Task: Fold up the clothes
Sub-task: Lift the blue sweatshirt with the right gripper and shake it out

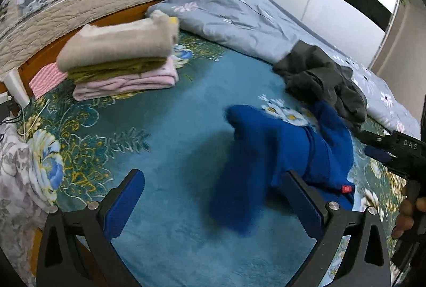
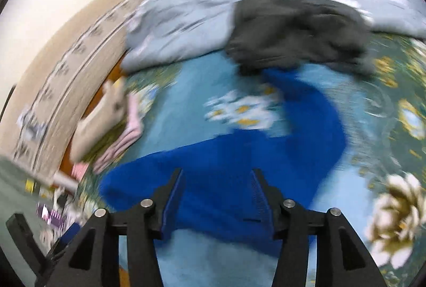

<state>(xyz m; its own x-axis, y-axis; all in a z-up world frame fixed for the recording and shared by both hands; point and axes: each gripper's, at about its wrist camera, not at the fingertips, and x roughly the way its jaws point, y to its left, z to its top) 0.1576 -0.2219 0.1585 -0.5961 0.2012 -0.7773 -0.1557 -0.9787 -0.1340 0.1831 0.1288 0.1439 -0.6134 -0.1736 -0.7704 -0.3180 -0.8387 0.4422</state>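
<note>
Blue fleece garment point(image 1: 282, 154) lies crumpled on the teal floral bed point(image 1: 159, 127), partly under a grey one point(image 1: 322, 79). Left hand-held gripper point(image 1: 213, 201) gapes empty; right hand-held gripper point(image 2: 217, 196) half-open, its hold unclear; fleece could slip or drag the grey piece along

Floral teal bed point(image 1: 165, 127) — folded stack point(image 1: 119, 58), grey garment point(image 1: 319, 76), blue garment point(image 1: 279, 148)
</note>
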